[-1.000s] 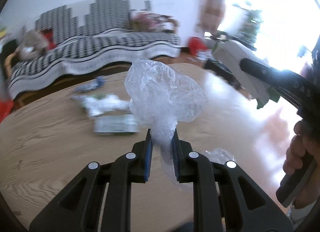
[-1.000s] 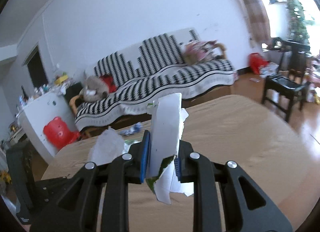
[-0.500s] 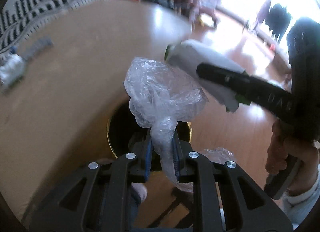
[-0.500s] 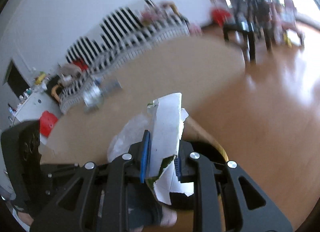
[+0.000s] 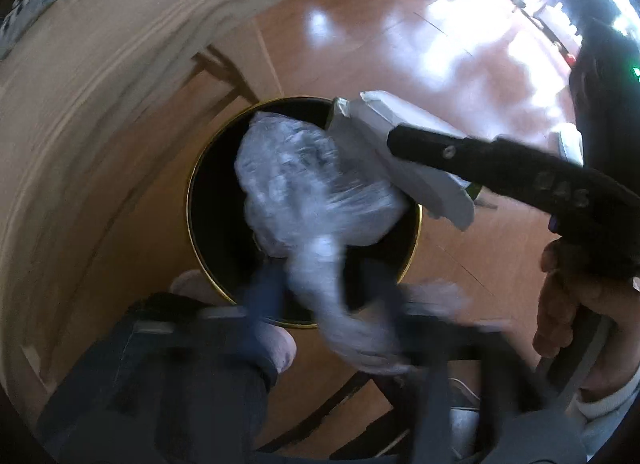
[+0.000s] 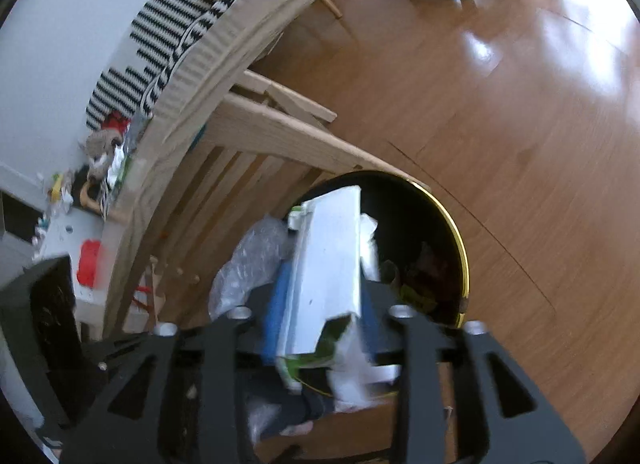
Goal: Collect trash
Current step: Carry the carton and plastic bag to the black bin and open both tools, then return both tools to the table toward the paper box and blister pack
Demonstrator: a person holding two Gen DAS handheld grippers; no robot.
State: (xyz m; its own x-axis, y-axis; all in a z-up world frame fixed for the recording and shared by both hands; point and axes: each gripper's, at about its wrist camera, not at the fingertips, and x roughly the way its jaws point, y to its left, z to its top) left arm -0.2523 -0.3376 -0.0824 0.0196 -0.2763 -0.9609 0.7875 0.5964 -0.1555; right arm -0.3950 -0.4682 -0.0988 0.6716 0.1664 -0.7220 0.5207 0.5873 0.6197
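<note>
Left wrist view: the left tongs, jaws just opened wide, let the crumpled plastic wrap hang loose over the black bin.

Right wrist view: the right tongs have just been opening; the white carton sits loose between them above the bin.

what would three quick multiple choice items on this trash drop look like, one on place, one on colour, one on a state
1. Where is the trash bin?
A. on the table
B. on the wooden floor beside the table
C. on the sofa

2. What colour is the bin's rim?
A. gold
B. red
C. white

3. How do the left tongs stand on the clear plastic bag?
A. clamped tight on it
B. jaws spread, bag loose between them
C. nowhere near it

Answers:
1 B, it stands on floorboards next to the table's edge.
2 A, a thin gold ring circles the black opening.
3 B, the jaws have just been opening and the bag hangs over the bin, beside the white carton.
</note>
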